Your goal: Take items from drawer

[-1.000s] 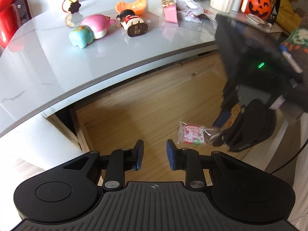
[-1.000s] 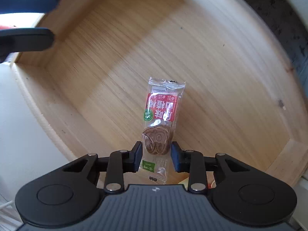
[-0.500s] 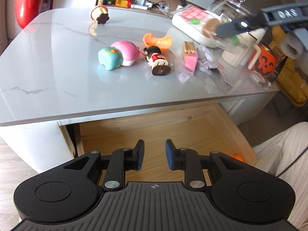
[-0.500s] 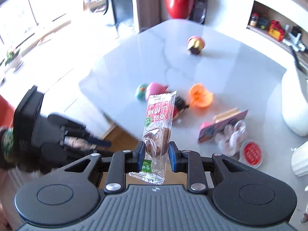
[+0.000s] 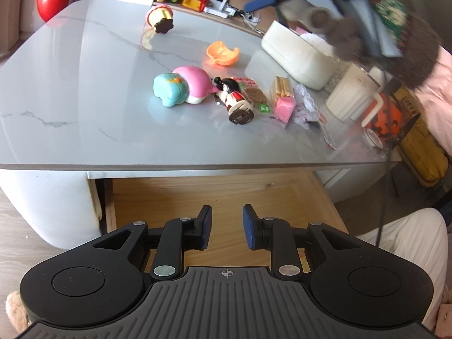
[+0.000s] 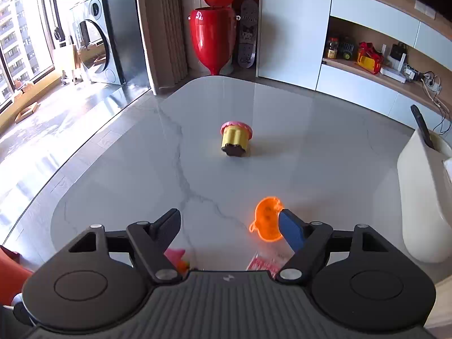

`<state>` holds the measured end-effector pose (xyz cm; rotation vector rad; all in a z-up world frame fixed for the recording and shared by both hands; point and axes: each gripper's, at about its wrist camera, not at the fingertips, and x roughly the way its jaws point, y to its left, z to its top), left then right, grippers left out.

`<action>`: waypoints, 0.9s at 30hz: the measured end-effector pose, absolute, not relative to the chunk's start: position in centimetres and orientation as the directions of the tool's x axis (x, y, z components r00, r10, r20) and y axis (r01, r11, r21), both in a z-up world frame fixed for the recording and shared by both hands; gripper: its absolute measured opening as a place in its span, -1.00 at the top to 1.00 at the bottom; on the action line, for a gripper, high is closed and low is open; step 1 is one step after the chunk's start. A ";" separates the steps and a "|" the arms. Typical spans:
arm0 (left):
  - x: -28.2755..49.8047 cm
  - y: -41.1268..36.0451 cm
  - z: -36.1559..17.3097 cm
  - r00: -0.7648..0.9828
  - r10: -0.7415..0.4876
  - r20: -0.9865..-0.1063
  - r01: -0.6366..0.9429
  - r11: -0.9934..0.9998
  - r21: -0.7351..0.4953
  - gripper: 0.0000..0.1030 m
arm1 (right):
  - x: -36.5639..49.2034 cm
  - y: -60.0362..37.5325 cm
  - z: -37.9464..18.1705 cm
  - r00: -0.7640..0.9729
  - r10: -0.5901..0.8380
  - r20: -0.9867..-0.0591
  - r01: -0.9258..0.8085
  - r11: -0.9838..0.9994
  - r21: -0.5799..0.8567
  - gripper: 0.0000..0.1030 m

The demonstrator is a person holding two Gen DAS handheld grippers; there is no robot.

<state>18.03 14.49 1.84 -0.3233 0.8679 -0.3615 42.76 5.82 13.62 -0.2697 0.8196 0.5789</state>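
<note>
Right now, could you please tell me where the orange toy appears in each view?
Left wrist view: the orange toy lies upper centre on the table.
Right wrist view: the orange toy sits lower right of centre.
Shared landmark: the cupcake toy.

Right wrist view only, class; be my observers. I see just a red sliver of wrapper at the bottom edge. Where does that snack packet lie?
Observer: The snack packet lies flat on the table, between the doll figurine and the biscuit pack.
Operator: Is the drawer open?
Observer: Yes, the drawer stands open below the table edge.
Operator: The left hand-held gripper?
Observer: The left hand-held gripper hangs over the drawer, jaws apart, empty.
</note>
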 end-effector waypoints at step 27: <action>18.9 9.8 0.2 0.464 -0.441 -0.769 0.335 0.890 -0.309 0.49 | 35.5 0.1 14.2 0.424 0.417 -0.804 -0.631 0.773 0.068 -0.39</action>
